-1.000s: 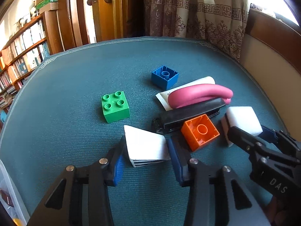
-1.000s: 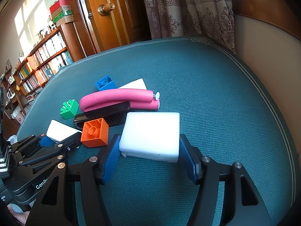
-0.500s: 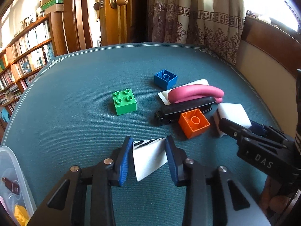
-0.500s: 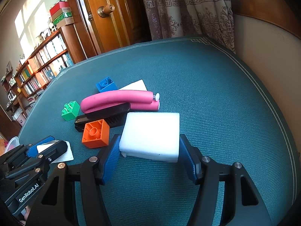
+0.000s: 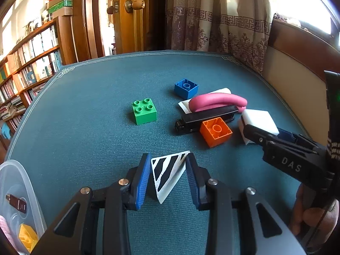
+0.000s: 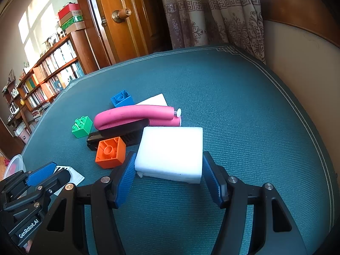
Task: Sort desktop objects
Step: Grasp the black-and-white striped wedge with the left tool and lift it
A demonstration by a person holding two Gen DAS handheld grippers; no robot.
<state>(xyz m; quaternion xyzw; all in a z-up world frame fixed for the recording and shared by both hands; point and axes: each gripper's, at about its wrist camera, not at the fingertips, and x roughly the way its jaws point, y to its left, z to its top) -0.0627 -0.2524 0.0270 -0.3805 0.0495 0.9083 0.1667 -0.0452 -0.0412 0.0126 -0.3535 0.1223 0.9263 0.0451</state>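
The teal tabletop (image 6: 244, 110) carries all the items. The left gripper (image 5: 167, 170) holds a white card with black stripes (image 5: 167, 173); its jaws are narrowed onto the card's two edges, and the card is tilted with its striped face up. The right gripper (image 6: 169, 171) stands with its jaws wide apart on either side of the white foam block (image 6: 170, 153). The blue pads (image 6: 125, 178) lie close to the block's sides, but firm contact cannot be confirmed. The block rests on the tabletop near the right edge of the cluster.

A pink foam tube (image 5: 216, 103) lies bent over a white sheet (image 6: 154, 101) and partly over a black stapler (image 5: 204, 120). The stapler lies between the tube and the orange brick (image 5: 215, 133), which sits hollow side up, touching the stapler. A green brick (image 5: 144, 112) stands studs up, apart and to the left of the cluster. A blue brick (image 5: 186, 88) lies hollow side up beyond the tube. A clear plastic bin (image 5: 14, 191) sits at the left edge and holds a yellow piece (image 5: 26, 237).
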